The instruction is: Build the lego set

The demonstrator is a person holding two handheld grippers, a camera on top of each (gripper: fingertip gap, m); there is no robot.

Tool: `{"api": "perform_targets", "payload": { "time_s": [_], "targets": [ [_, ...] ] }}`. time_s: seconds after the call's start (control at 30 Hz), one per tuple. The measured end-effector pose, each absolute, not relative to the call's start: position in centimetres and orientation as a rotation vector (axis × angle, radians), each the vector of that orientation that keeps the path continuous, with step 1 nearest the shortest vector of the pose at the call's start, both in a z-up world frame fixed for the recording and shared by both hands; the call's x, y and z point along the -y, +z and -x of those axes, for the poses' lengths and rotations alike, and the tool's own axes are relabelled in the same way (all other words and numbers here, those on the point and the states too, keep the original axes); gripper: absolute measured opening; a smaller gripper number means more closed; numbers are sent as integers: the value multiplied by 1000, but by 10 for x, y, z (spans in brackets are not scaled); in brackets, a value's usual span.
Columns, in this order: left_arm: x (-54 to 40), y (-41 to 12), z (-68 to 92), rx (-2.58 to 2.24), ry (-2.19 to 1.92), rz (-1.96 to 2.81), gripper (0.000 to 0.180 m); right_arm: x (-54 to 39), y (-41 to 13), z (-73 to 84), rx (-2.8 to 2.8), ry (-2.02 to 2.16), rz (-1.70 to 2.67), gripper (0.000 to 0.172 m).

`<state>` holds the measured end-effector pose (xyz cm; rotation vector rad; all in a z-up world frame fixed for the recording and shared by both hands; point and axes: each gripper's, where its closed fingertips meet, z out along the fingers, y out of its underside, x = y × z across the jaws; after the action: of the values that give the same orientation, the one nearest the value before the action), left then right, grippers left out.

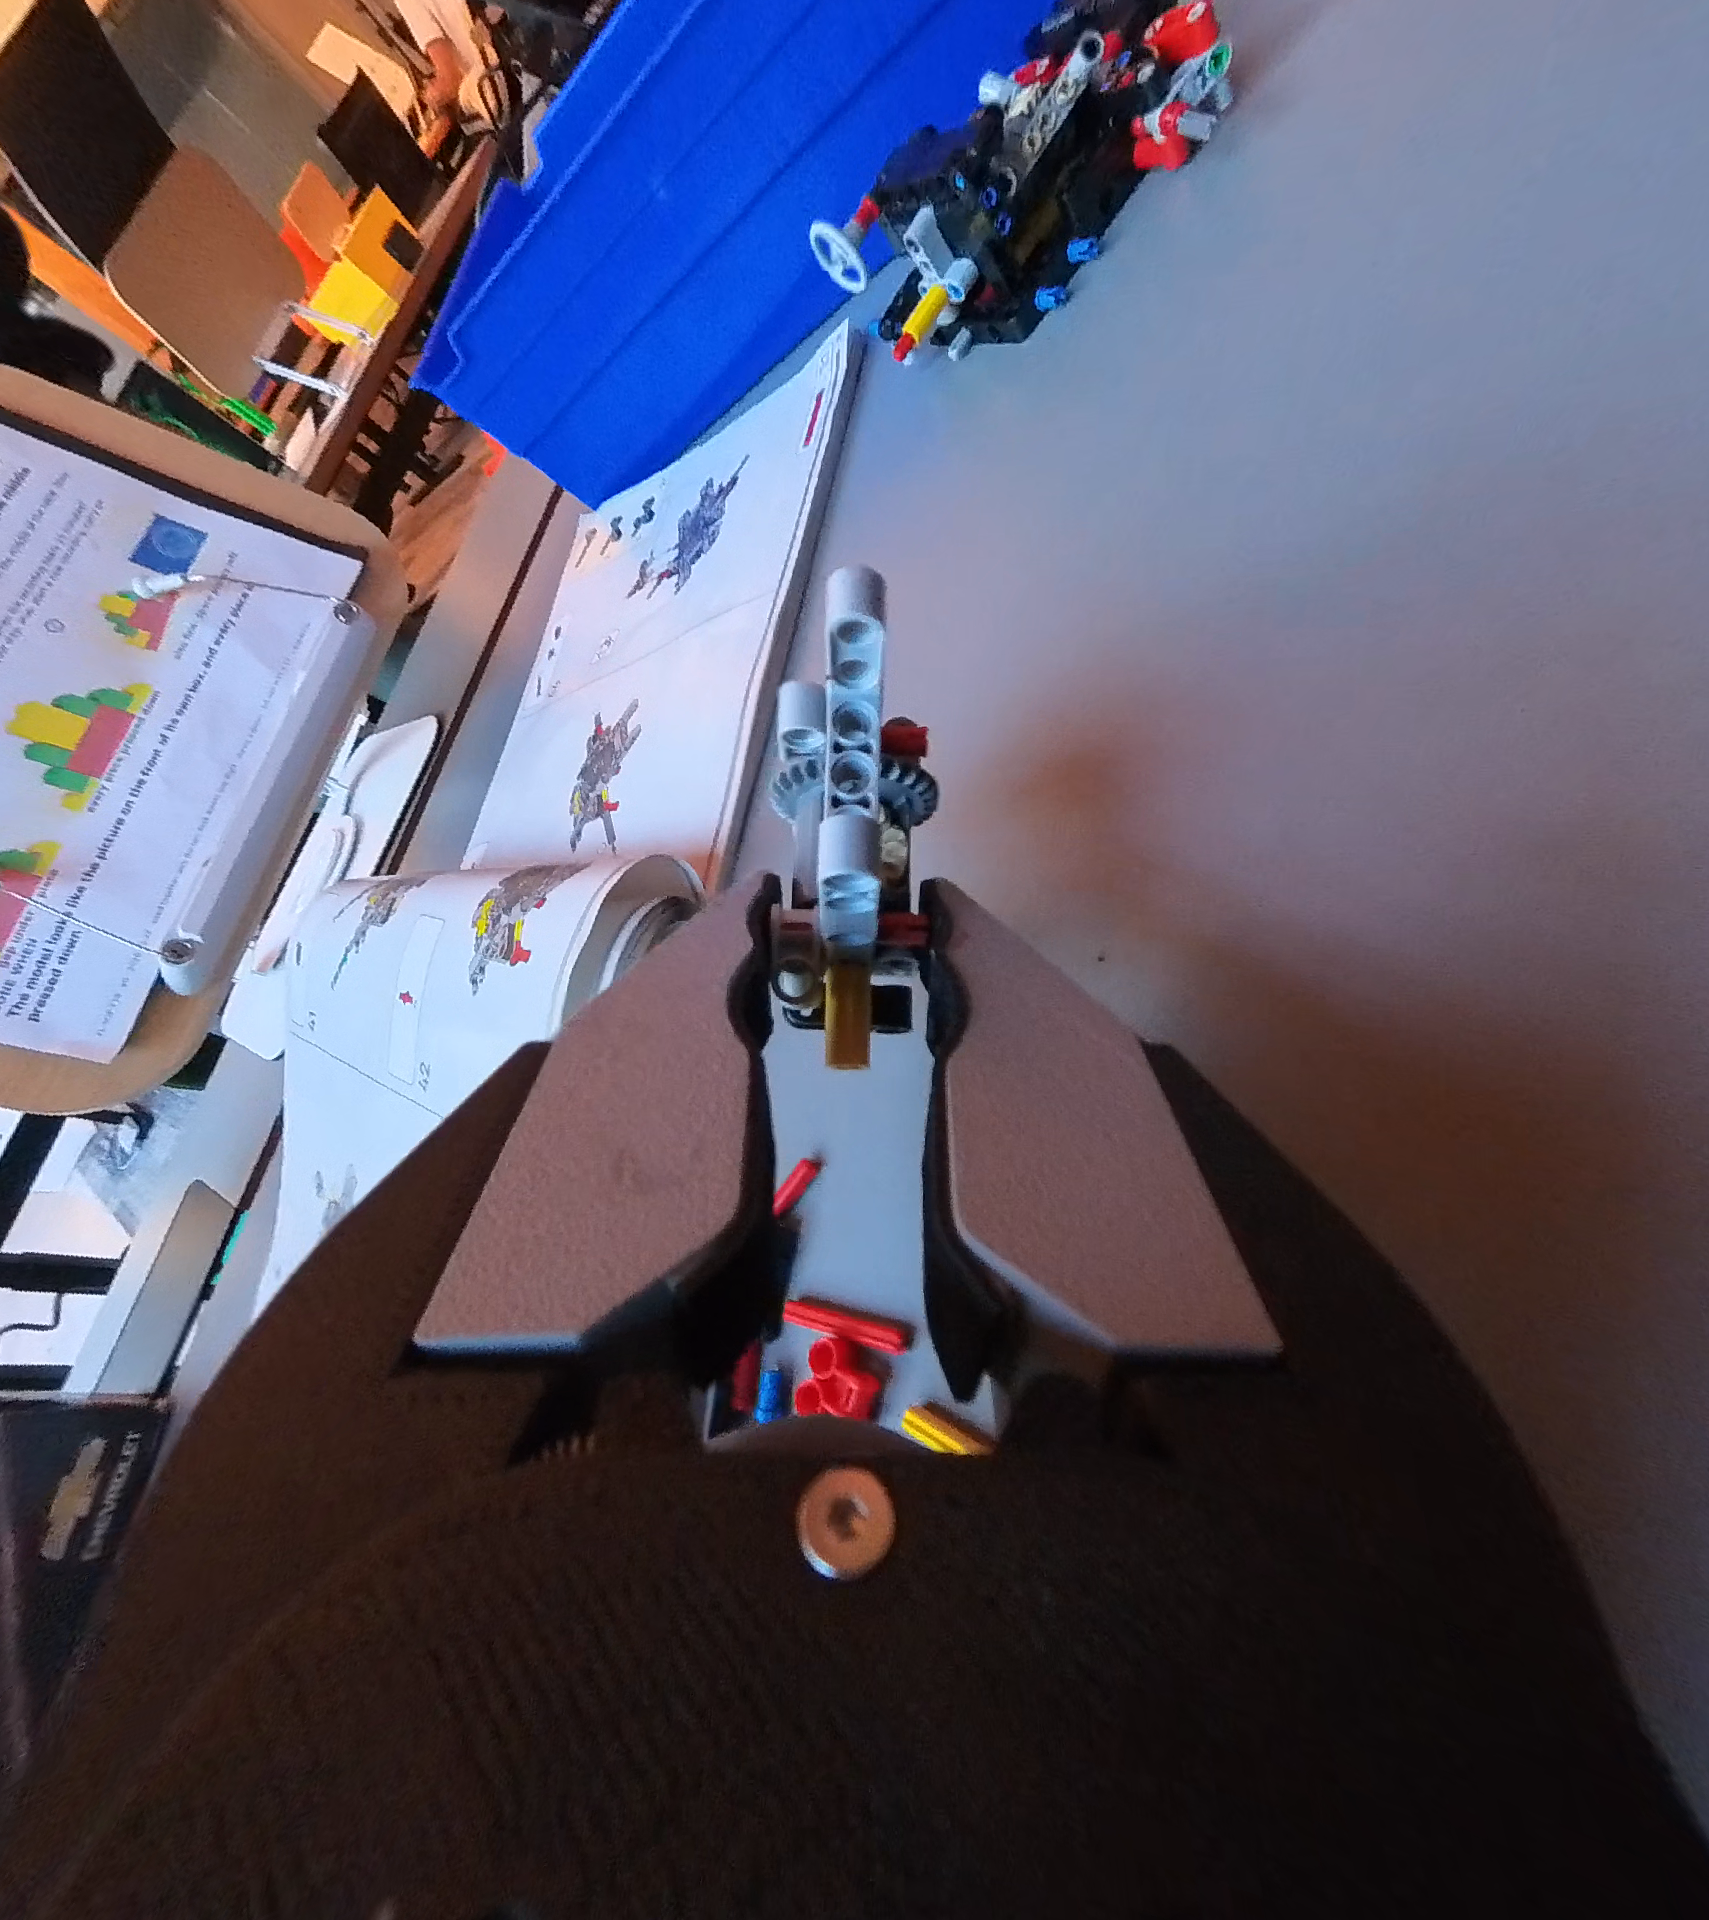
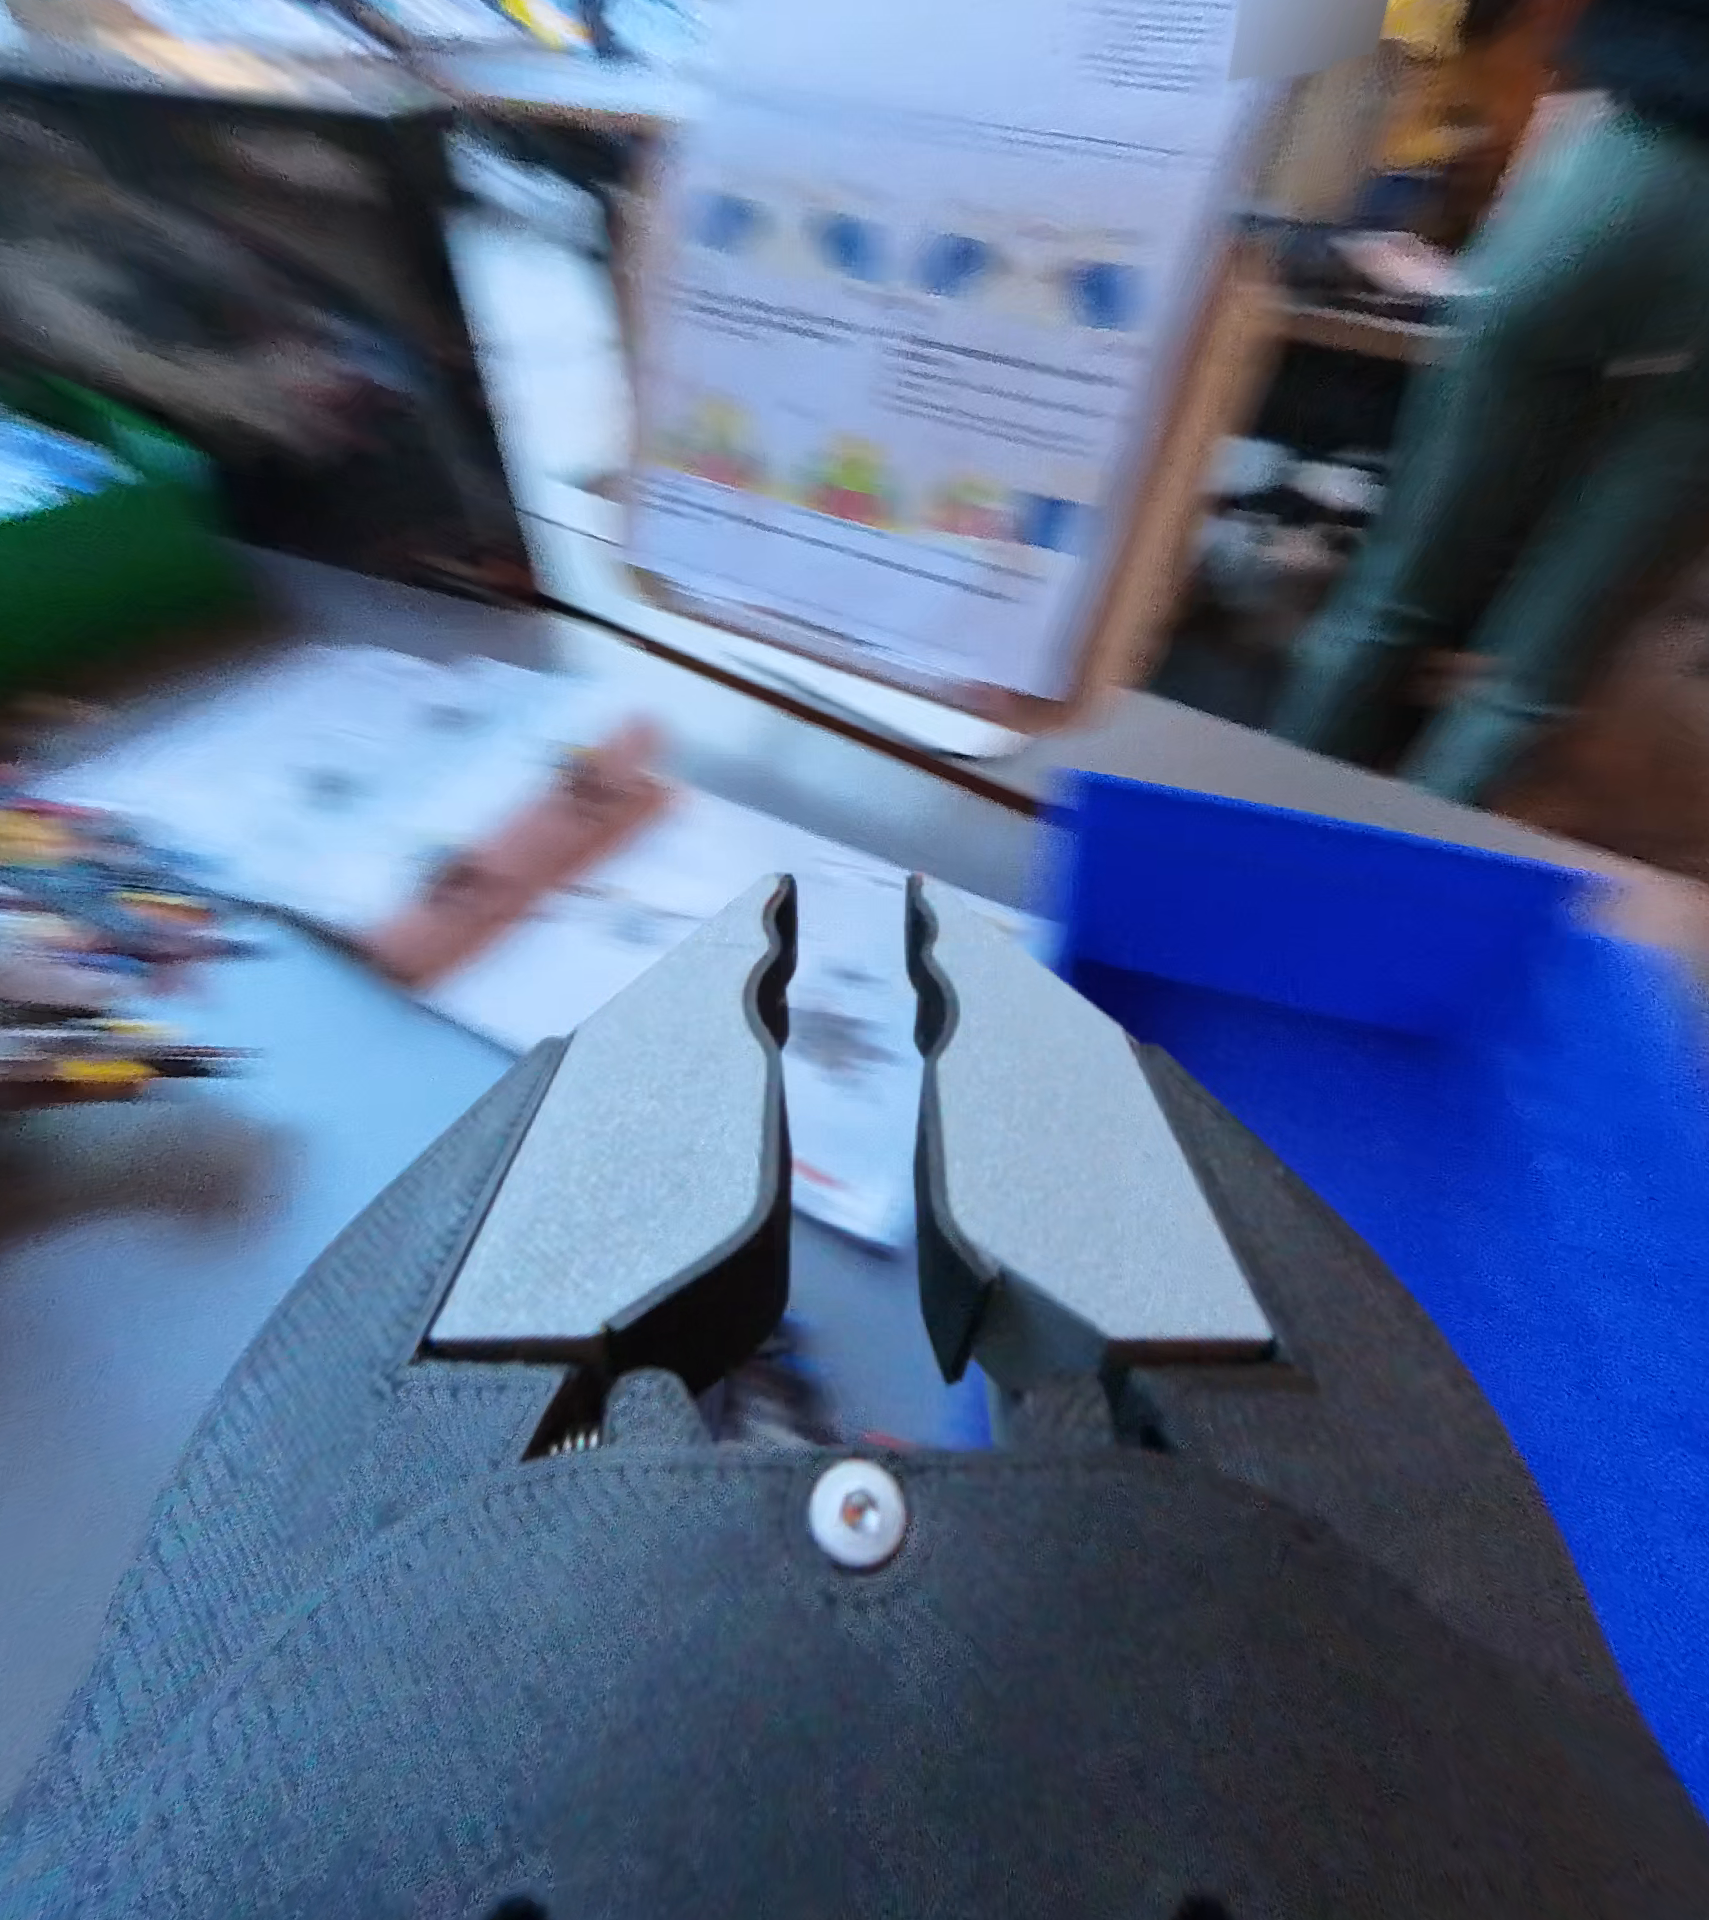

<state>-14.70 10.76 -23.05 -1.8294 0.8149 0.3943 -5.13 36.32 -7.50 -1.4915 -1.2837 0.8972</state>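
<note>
My left gripper (image 1: 845, 914) is shut on a small brick assembly (image 1: 855, 790): grey perforated beams, grey and black gears, red pins and a yellow axle, sticking forward from the pads above the grey table (image 1: 1349, 935). Several loose red, blue and yellow pins (image 1: 834, 1371) lie on the table below the fingers. My right gripper (image 2: 850, 904) is open with nothing between its pads, above an open instruction booklet (image 2: 850, 1049) and next to a blue bin (image 2: 1401, 1039). The left gripper's fingers (image 2: 517, 862) show blurred at the left in the right wrist view.
A larger black, red and grey brick model (image 1: 1026, 187) stands far on the table. The blue bin (image 1: 684, 260) and the open instruction booklet (image 1: 684, 665) lie beside it. A clipboard with a printed sheet (image 1: 102, 707) stands at the left. A person (image 2: 1556, 416) stands behind the table. Tip to tip, the grippers are about 30 cm apart.
</note>
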Motion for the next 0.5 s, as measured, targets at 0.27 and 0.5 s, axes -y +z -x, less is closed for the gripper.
{"api": "perform_targets", "payload": {
  "time_s": [0.27,0.5],
  "targets": [
    [-104,-201,154,-806,576,1667,24,-146,-156,144,1599,1919,1455,38],
    [-100,-180,145,-941,887,1462,23,-124,-173,150,1686,1938,1273,46]
  ]
}}
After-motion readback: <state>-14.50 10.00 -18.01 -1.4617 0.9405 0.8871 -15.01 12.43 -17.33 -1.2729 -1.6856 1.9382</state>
